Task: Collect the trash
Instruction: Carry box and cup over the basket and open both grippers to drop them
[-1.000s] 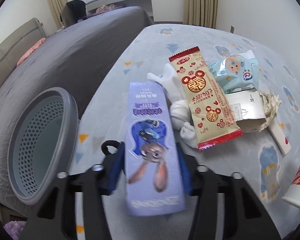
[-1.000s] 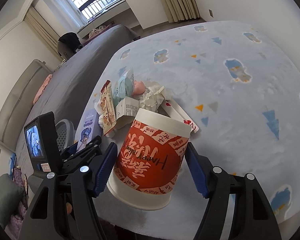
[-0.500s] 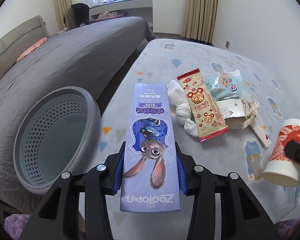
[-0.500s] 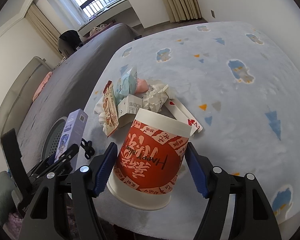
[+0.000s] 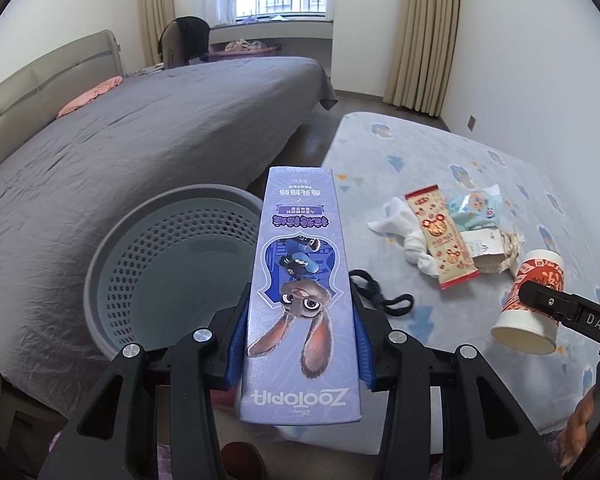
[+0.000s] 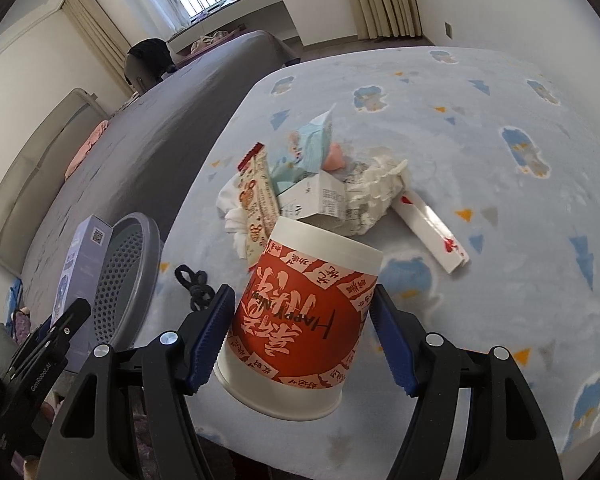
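Bedroom floor with a pale blue patterned rug (image 5: 440, 168) beside a grey bed (image 5: 140, 140). From the left wrist view, the left gripper (image 5: 300, 344) clamps a purple box (image 5: 300, 280) printed "ZOOTOPIA", its far end hanging just over the rim of the grey perforated basket (image 5: 112, 248), which looks empty. Right of the basket, a red-and-gold snack wrapper (image 5: 440, 248), white tissue (image 5: 412, 248) and a black hair tie (image 5: 380, 292) lie on the rug.

From the right wrist view, the right gripper (image 6: 300, 340) grips a red paper cup (image 6: 300, 320) reading "HAPPY NEW", well right of the basket (image 6: 128, 272). Nothing appears binned yet; most litter remains.
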A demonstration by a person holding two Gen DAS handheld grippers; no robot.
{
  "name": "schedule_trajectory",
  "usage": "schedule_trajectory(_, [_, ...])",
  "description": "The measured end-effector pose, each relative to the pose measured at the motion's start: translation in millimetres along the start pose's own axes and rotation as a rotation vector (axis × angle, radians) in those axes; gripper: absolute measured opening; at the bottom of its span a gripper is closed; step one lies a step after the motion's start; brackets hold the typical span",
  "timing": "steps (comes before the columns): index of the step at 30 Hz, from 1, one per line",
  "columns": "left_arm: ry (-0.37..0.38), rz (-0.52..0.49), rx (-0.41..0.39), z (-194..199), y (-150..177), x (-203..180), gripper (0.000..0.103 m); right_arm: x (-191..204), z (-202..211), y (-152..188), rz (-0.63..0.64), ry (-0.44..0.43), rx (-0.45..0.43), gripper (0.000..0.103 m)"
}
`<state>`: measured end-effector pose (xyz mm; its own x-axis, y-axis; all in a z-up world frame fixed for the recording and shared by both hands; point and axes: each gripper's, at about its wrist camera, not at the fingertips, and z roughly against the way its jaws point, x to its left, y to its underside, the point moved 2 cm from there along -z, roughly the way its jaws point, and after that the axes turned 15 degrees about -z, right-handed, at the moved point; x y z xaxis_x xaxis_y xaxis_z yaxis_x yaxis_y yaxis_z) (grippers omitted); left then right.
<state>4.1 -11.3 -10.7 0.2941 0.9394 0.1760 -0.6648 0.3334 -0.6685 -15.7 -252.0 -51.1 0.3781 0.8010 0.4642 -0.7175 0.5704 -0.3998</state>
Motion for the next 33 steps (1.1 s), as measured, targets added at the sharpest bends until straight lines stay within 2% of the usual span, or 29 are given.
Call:
schedule_trajectory(12, [-0.070, 0.088, -0.006, 5, 11, 100, 0.042, 122, -30, 15, 0.165, -0.084, 0.065, 0.067])
schedule_trajectory(20, [-0.092, 0.118, 0.027, -9, 18, 139, 0.042, 195, -55, 18, 0.292, -0.124, 0.091, 0.067])
schedule_trajectory(25, [-0.088, 0.129, 0.060, -24, 25, 152, 0.043, 219, -78, 24, 0.347, -0.189, 0.149, 0.067])
schedule_trajectory(33, [-0.081, 0.138, 0.097, -40, 36, 158, 0.043, 235, -106, 32, 0.372, -0.237, 0.213, 0.067])
